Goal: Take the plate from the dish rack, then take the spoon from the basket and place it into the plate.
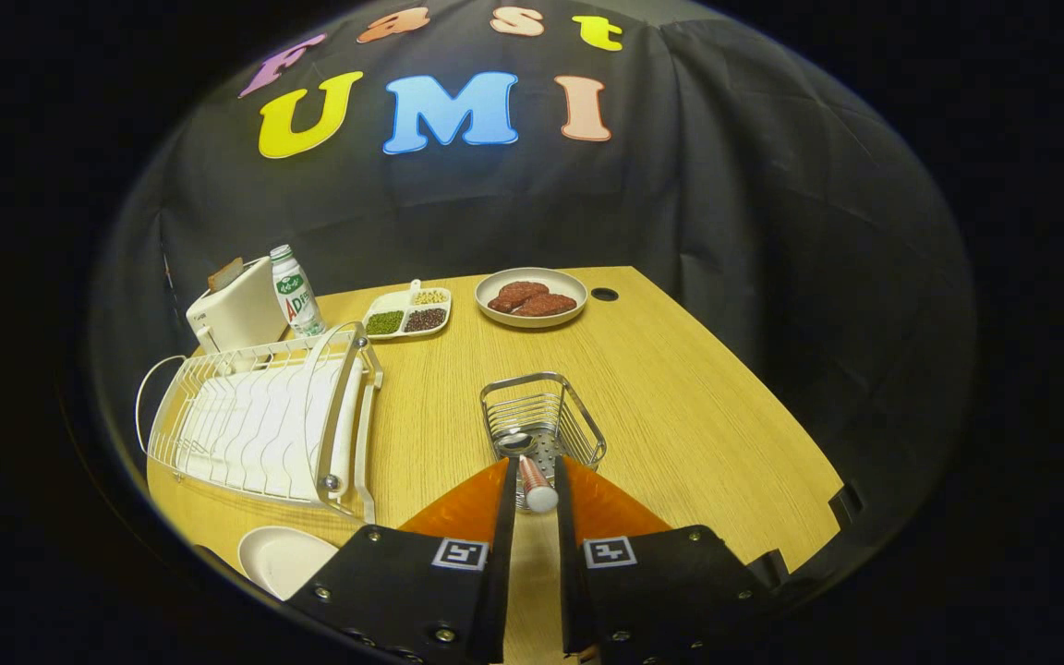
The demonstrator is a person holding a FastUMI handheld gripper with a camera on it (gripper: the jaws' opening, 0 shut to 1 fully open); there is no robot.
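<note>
With the plate (281, 557) already set on the desk (680, 388), the spoon (528, 466) is clamped by the hand-held gripper (537, 485) at the basket (542, 420), and must be lifted clear and carried to the plate.

Gripper-mounted fisheye, high above table (680, 388), angled down, facing wall

A staged kitchen booth: a wooden table (680, 388) carrying a dish rack (259, 420), toaster (235, 309) and plated food (532, 297).
</note>
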